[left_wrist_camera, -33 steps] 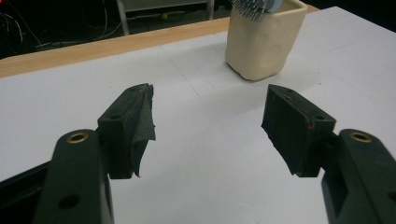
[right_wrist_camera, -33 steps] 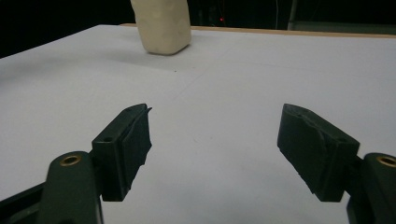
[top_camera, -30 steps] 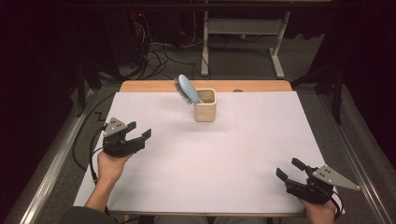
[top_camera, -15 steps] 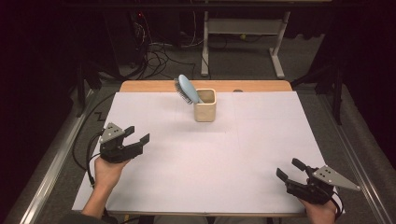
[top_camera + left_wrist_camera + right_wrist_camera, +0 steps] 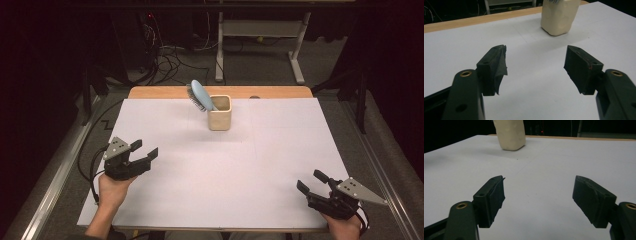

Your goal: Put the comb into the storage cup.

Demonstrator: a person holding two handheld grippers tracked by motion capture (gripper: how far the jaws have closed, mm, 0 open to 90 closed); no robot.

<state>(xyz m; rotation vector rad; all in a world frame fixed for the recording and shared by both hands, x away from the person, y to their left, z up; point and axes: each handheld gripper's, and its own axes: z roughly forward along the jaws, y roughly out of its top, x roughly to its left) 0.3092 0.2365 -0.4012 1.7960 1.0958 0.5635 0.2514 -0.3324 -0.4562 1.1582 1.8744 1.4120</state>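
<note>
A cream cup point(image 5: 219, 112) stands near the far edge of the white desk point(image 5: 280, 150), with a blue brush point(image 5: 200, 95) leaning in it. The left tool point(image 5: 143, 150) and right tool point(image 5: 311, 182) are both open and empty, well apart from the cup.

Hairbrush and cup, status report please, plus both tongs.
Left tongs open, empty, low over the white sheet. Right tongs open, empty, near corner. Blue hairbrush leaning in cream cup, far centre, untouched. Nothing lies between.
</note>
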